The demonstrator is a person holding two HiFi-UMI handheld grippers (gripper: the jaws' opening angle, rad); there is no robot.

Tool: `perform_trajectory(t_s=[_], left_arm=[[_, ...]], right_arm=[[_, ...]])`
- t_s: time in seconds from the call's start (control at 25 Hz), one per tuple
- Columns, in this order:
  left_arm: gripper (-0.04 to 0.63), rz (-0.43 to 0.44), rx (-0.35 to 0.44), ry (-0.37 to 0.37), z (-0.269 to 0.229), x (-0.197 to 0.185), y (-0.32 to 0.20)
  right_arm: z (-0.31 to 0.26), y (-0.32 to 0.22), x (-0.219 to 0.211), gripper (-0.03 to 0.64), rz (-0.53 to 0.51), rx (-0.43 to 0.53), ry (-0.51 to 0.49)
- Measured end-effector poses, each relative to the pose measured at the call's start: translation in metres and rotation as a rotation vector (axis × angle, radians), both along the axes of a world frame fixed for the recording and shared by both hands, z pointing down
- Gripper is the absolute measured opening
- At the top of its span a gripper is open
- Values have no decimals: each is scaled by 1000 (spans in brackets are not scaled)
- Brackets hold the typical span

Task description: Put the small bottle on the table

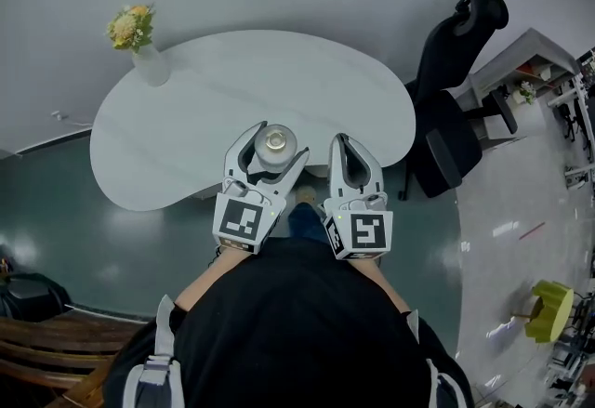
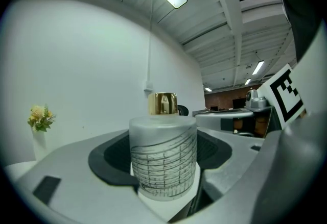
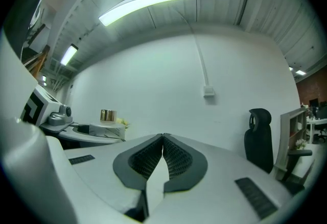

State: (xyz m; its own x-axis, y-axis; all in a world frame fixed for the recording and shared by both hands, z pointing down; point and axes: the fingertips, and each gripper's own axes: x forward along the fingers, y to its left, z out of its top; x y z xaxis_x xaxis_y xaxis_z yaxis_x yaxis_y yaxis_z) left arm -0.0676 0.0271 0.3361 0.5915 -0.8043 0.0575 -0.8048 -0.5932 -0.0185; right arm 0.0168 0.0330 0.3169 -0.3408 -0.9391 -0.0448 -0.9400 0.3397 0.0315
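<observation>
A small frosted glass bottle with a gold cap stands upright between the jaws of my left gripper, which is shut on it. In the left gripper view the bottle fills the middle, its gold cap on top and fine printed lines on its side. It is held above the near edge of the white kidney-shaped table. My right gripper is beside it, jaws shut with nothing between them. The bottle also shows at the left of the right gripper view.
A white vase of yellow flowers stands at the table's far left corner. A black office chair is right of the table, with desks behind it. A wooden bench lies at the lower left. The floor is glossy teal.
</observation>
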Motion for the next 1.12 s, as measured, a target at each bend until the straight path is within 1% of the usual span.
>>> perform_trajectory(t_s=[0.08,0.16,0.24,0.4,0.6,0.76,0.88,0.96,1.12], left_arm=[[333,-3,-3,-1,0,8,-21],[333,1,21,-13,-3,17,-42],[333,-3,27,-14,-5,25,-60],[333,-30,2,2,-5,37,-99],[333,-65,9,4,-4,52,-143],[333,-94,0,9,0,63,-167],[333,-120,-36,19,8,69,-181],[333,-120,-29,16,8,74,-188],[333,-136,-62,17,12,78,-193]], right_arm=[[0,-22,6,21,-13,-8,1],[0,-44,13,21,-25,-15,1],[0,-64,21,21,-36,-20,2],[-1,-107,31,21,-63,-29,7],[4,-153,45,21,-105,-42,13],[9,-182,55,21,-141,-48,12],[13,-199,59,21,-165,-51,8],[15,-206,62,21,-175,-51,4],[20,-213,65,21,-191,-66,-4]])
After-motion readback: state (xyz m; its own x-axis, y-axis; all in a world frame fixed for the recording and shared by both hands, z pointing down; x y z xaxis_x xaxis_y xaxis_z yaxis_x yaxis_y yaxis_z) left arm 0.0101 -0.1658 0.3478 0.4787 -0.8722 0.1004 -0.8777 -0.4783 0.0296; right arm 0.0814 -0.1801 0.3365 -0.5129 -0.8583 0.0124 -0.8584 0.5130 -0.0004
